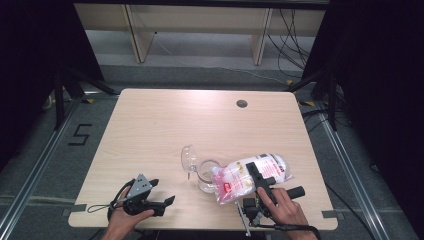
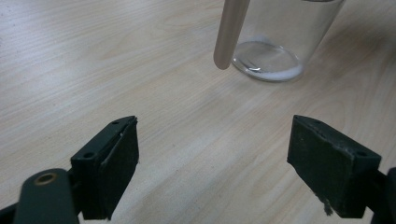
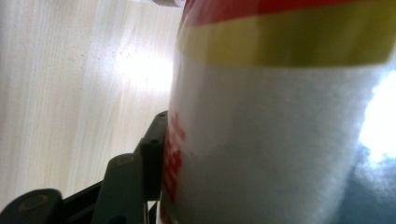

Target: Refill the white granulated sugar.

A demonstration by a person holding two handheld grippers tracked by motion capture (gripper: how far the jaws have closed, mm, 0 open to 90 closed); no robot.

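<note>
- Light wood made up the surface (image 1: 150, 135), big and mostly bare.
- On its right side, a white bag (image 1: 250, 176) lay tipped toward a clear cup (image 1: 207, 174), likely so its powder could pour in.
- The right tongs (image 1: 259, 176) squeezed the bag to hold it up.
- The left tongs (image 1: 162, 192) waited wide open, holding nothing.
- A clear lid (image 1: 188, 157) leaned by the cup.
</note>
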